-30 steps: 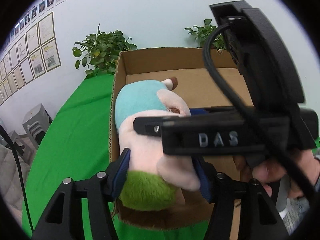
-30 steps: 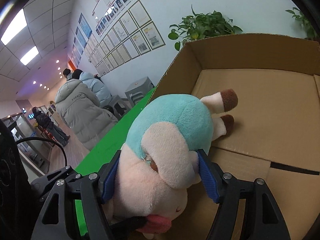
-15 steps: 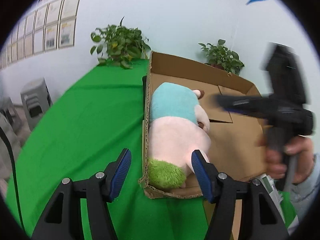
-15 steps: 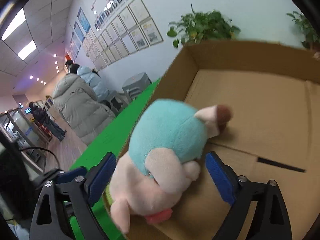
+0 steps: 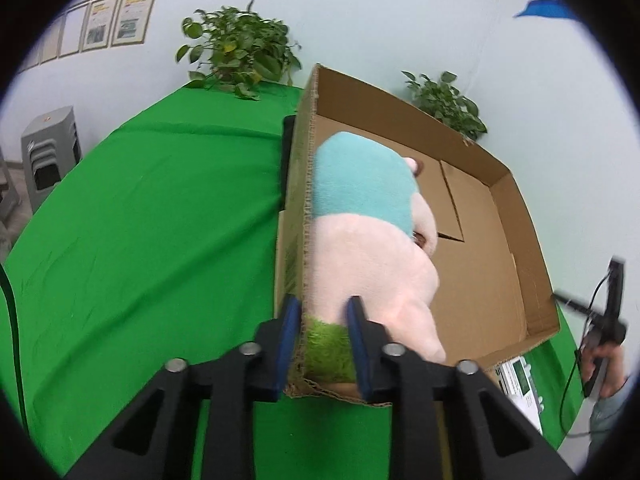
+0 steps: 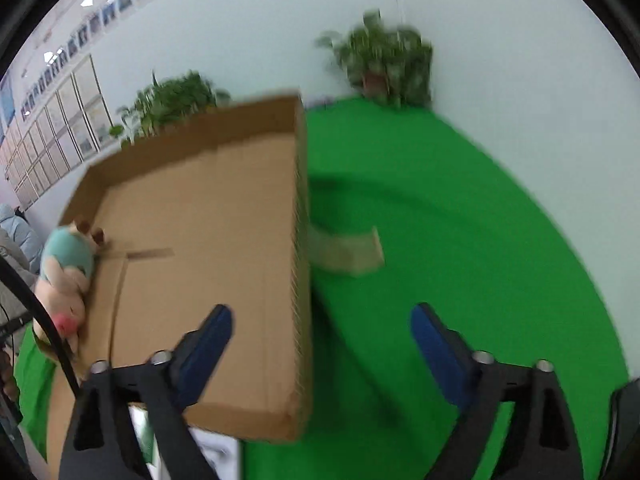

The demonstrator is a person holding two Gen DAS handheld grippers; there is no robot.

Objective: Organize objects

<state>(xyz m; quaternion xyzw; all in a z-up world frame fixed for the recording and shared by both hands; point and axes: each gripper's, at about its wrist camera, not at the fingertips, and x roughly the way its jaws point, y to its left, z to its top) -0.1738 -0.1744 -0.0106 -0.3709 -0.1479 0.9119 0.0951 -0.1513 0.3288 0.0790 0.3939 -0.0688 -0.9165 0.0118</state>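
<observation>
Plush toy (image 5: 368,240), teal over pink with a green tuft, lies inside the cardboard box (image 5: 516,216) along its wall at nine o'clock. It looks light, soft and squashy, unlikely to slip or break; the round body seems the surest place to take hold. Left gripper (image 5: 324,340) has its fingers drawn together over the box's corner wall and the green tuft. Right gripper (image 6: 320,340), at three o'clock, straddles the box's far wall; its jaws are closing with nothing pressed between them. Green cloth (image 6: 460,220) covers the table, with potted plants (image 5: 240,56) at twelve o'clock.
</observation>
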